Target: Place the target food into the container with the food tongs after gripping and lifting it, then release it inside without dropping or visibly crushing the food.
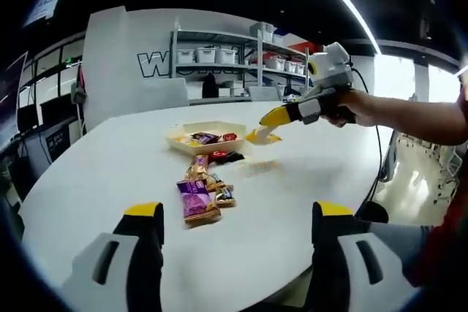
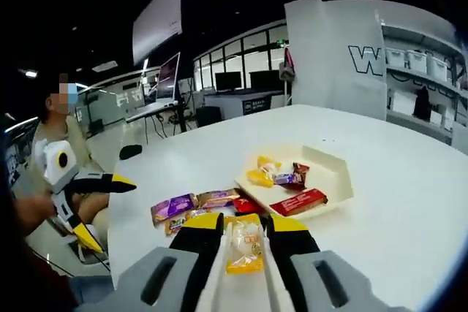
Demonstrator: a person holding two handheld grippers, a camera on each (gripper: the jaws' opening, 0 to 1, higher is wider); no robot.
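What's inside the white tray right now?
In the right gripper view, the white tray holds a red bar, a purple wrapped snack, a small dark red packet and yellow wrapped pieces. Anything beneath them is hidden.

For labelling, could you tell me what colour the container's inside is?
Pale cream container, clearest in the right gripper view.

Bare white table (image 1: pixel 110 173) all round, loose snack packets (image 1: pixel 201 195) lying before the tray (image 1: pixel 179 140), open from above

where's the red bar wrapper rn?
In the right gripper view, the red bar wrapper lies in the cream tray, at its near edge, right of the small candies.
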